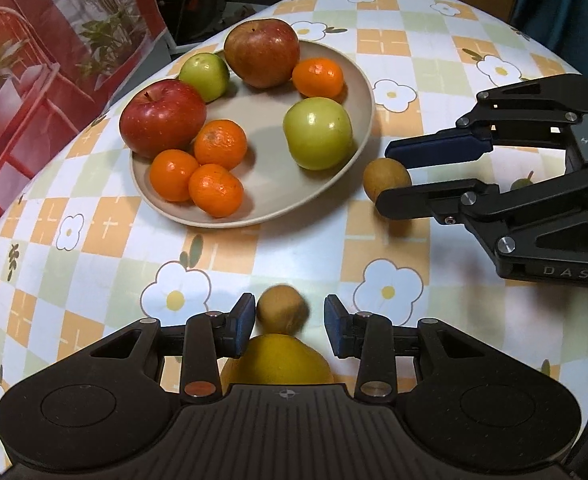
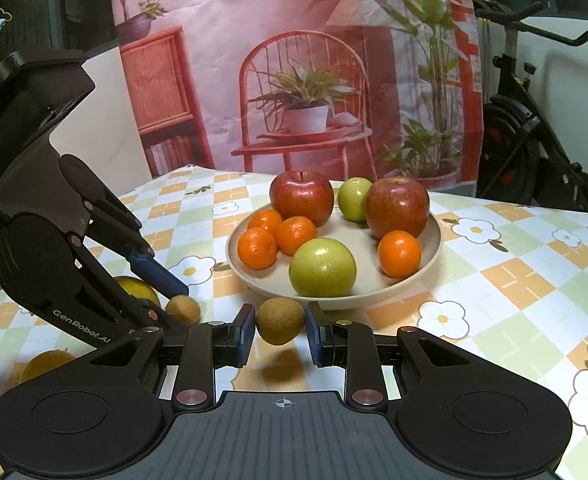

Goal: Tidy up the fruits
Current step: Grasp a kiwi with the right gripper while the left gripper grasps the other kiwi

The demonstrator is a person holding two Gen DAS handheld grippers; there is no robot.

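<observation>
A beige plate (image 1: pixel 358 80) (image 2: pixel 434 240) holds two red apples, two green apples and several oranges. My left gripper (image 1: pixel 288 322) is open, its pads either side of a small brown fruit (image 1: pixel 282 310), which looks blurred and touches only the left pad; it also shows in the right wrist view (image 2: pixel 184 309). A yellow fruit (image 1: pixel 282 360) (image 2: pixel 136 288) lies just under it. My right gripper (image 2: pixel 280 328) (image 1: pixel 388 174) is shut on a second small brown fruit (image 2: pixel 281 320) (image 1: pixel 386 178), held just above the cloth beside the plate's rim.
The table has a checked flower cloth (image 1: pixel 390 292). Another yellow fruit (image 2: pixel 46 364) lies at the near left. A printed backdrop (image 2: pixel 294 80) hangs behind the table, and an exercise bike (image 2: pixel 526 128) stands at the right.
</observation>
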